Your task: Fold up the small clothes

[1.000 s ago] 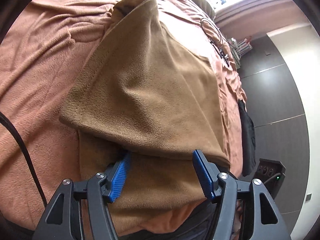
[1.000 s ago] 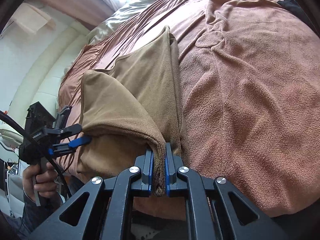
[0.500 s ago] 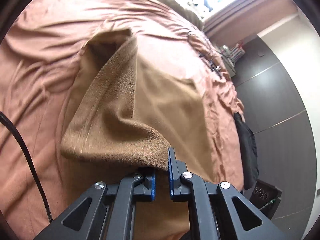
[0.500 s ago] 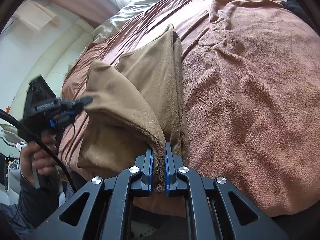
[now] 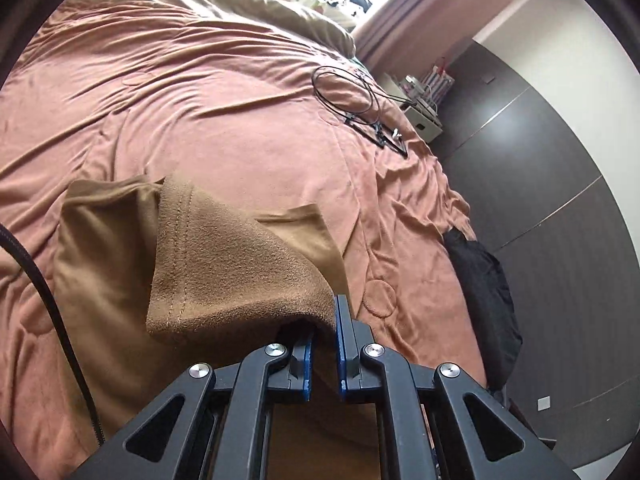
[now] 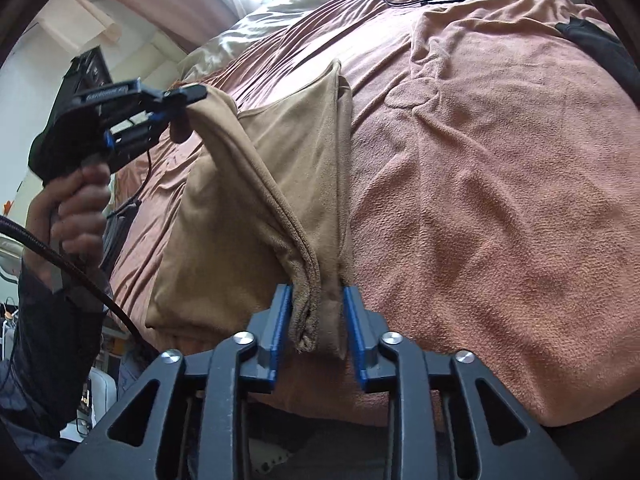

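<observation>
A brown fleece garment (image 5: 240, 272) lies on the pink bedspread (image 5: 240, 120). My left gripper (image 5: 324, 328) is shut on one corner of it and holds that corner up, so the cloth drapes down in a fold. In the right wrist view the left gripper (image 6: 196, 94) hangs high at the left, held by a hand (image 6: 76, 208), with the garment (image 6: 304, 140) stretched from it. My right gripper (image 6: 316, 320) is at the near edge. Its jaws are opening, and the bunched hem still sits loose between the blue pads (image 6: 282, 320).
A looped black cable (image 5: 348, 96) lies far back on the bed. A black cloth (image 5: 484, 280) hangs over the bed's right edge. Olive bedding (image 5: 240, 0) is at the head. A dark wardrobe stands to the right.
My left gripper closed on the garment's corner, then lifted it up and across. My right gripper, shut on the hem before, has parted its jaws.
</observation>
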Tool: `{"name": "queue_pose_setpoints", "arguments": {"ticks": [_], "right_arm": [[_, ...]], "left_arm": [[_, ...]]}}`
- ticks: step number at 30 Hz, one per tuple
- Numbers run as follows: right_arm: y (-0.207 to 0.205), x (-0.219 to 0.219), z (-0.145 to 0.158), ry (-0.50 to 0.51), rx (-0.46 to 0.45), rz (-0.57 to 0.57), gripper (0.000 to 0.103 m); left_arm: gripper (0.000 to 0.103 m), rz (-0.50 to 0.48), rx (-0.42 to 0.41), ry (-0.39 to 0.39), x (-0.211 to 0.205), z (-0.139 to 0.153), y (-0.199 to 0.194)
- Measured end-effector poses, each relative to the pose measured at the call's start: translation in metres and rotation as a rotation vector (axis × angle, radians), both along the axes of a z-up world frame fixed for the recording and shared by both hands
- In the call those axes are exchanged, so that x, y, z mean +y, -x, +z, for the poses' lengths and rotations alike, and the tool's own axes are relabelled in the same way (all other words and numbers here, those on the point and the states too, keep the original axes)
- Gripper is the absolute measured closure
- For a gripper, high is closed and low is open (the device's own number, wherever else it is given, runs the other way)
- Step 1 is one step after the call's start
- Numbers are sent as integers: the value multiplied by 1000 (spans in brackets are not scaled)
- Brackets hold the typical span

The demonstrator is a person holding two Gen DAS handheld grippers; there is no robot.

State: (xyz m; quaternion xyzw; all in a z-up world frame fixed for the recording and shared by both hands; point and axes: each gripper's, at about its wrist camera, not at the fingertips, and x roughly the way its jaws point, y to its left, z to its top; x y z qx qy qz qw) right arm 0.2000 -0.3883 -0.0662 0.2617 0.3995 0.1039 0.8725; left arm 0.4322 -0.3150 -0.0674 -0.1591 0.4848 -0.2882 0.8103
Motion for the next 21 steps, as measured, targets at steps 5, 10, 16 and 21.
{"name": "queue_pose_setpoints", "arguments": {"ticks": [5,10,16,21], "right_arm": [[0,-6,-7,-36,-9,5,76],[0,-7,-13,-46,-2,-3,76],[3,-8,-18,-71,3,-22,80],[5,-7,-16,-77,1,-25,87]], "left_arm": [[94,-50,-7,-39,-29,-7,-20],[93,-98,13,-68,-56,-21,-35],[57,-125,26,-29,-67,-28,-44],[42,-83,-17,-27,-47,-15,-38]]}}
